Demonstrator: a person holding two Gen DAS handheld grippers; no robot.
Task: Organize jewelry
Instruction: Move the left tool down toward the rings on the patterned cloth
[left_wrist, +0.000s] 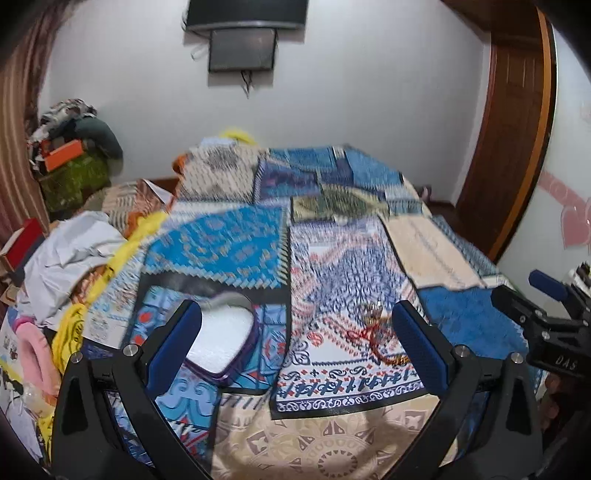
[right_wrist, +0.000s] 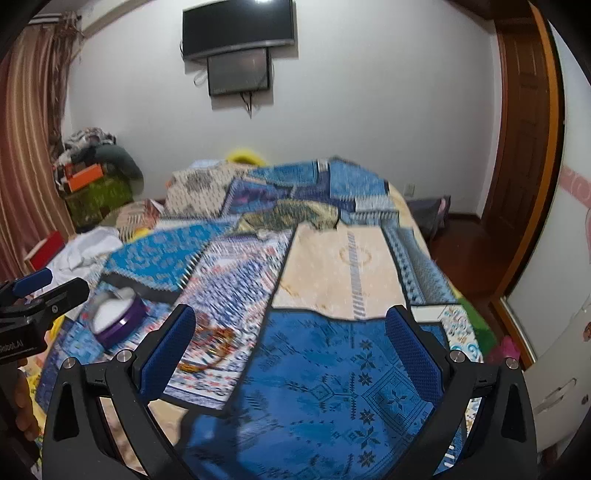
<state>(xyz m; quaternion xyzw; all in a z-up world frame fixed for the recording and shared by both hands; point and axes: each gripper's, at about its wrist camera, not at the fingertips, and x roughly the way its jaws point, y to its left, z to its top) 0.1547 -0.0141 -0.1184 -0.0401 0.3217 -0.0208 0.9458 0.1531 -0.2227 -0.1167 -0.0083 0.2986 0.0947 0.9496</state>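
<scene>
Lying tangled, axis unclear, jewelry (left_wrist: 376, 334) sits beside heart-shaped box (left_wrist: 221, 339); both grippers spread wide, empty.

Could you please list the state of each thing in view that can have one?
Left hand-held gripper: open, holding nothing.
Right hand-held gripper: open, holding nothing.
Heart-shaped box: lid off, white lining showing, resting on the bedspread.
Jewelry: loose tangled pile on the bedspread, outside the box.
Wall television: screen dark.
Door: cannot tell whether it is shut.
</scene>
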